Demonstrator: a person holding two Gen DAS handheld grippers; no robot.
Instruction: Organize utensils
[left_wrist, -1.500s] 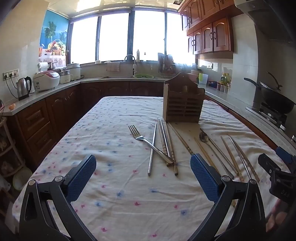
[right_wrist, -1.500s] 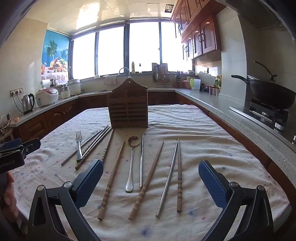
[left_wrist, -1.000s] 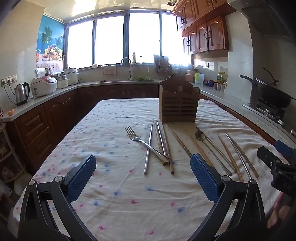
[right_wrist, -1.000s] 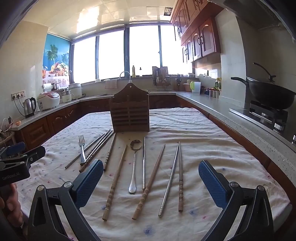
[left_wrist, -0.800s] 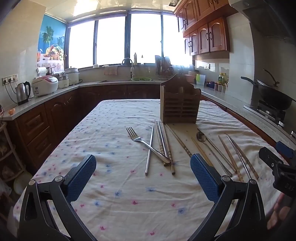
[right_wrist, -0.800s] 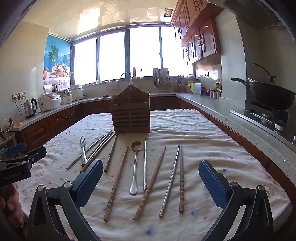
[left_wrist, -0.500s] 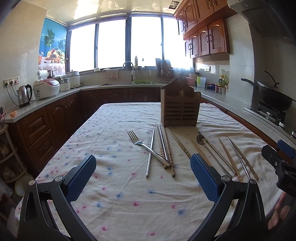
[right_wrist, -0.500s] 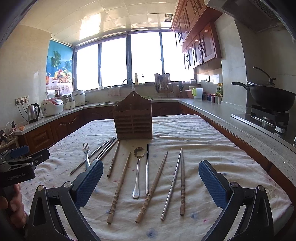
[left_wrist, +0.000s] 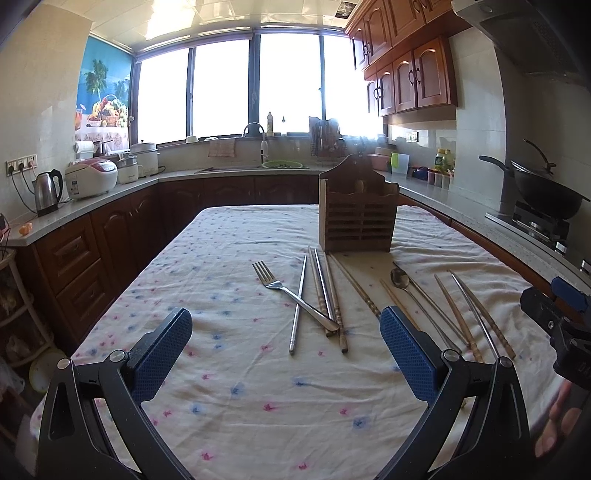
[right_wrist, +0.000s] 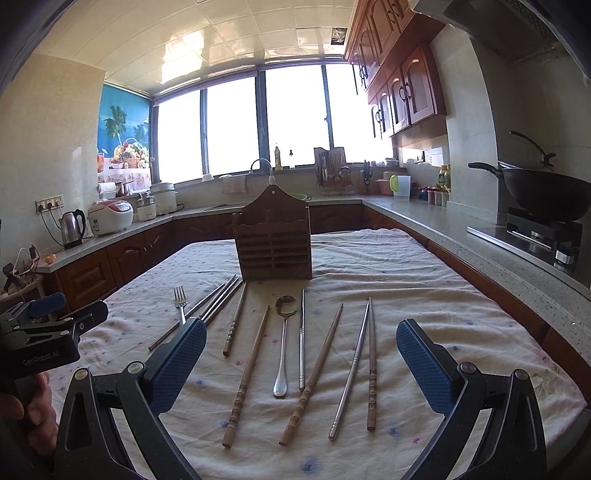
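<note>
A wooden slatted utensil holder (left_wrist: 358, 218) (right_wrist: 272, 242) stands upright on the cloth-covered table (left_wrist: 221, 266). In front of it lie a metal fork (left_wrist: 286, 290) (right_wrist: 180, 300), a metal spoon (right_wrist: 285, 343) (left_wrist: 400, 277), and several wooden and metal chopsticks (right_wrist: 314, 373) (left_wrist: 325, 295) spread in a row. My left gripper (left_wrist: 286, 350) is open and empty, low over the near table, before the fork. My right gripper (right_wrist: 301, 365) is open and empty, above the near ends of the spoon and chopsticks.
A counter (left_wrist: 110, 192) with a kettle (left_wrist: 46, 192) and rice cooker (left_wrist: 90, 179) runs along the left and back. A wok (right_wrist: 543, 194) sits on the stove at right. The table edge (right_wrist: 561, 402) is near on the right.
Both cameras have tilted up slightly, so the table and utensils sit lower in view. Both grippers stay open. No utensil has moved.
</note>
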